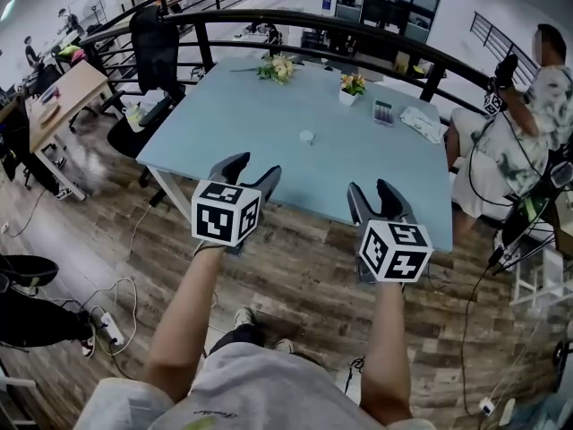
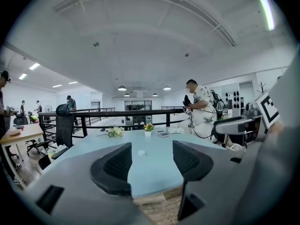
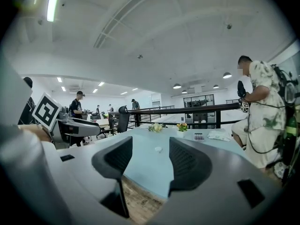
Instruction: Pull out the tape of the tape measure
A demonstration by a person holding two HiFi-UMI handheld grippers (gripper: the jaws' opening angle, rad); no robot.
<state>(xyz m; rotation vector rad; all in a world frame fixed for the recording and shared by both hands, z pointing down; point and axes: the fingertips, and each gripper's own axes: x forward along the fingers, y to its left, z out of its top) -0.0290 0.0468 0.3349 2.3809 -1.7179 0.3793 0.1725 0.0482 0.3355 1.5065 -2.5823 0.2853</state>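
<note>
A small round white object [image 1: 306, 137], which may be the tape measure, lies near the middle of the light blue table [image 1: 233, 124]. It also shows far off between the jaws, as the white object [image 2: 141, 152] in the left gripper view and the white object [image 3: 158, 149] in the right gripper view. My left gripper [image 1: 252, 170] hovers at the table's near edge, open and holding nothing. My right gripper [image 1: 372, 191] hangs beside it at the same edge, also open and holding nothing. Both point toward the table, well short of the white object.
At the table's far side are a bunch of flowers [image 1: 278, 68], a small flower pot [image 1: 352, 85], a dark calculator-like item [image 1: 383, 112] and a white cloth [image 1: 420, 122]. A black railing [image 1: 295, 21] runs behind. A person [image 1: 528, 141] sits at the right; an office chair [image 1: 154, 52] stands at the left.
</note>
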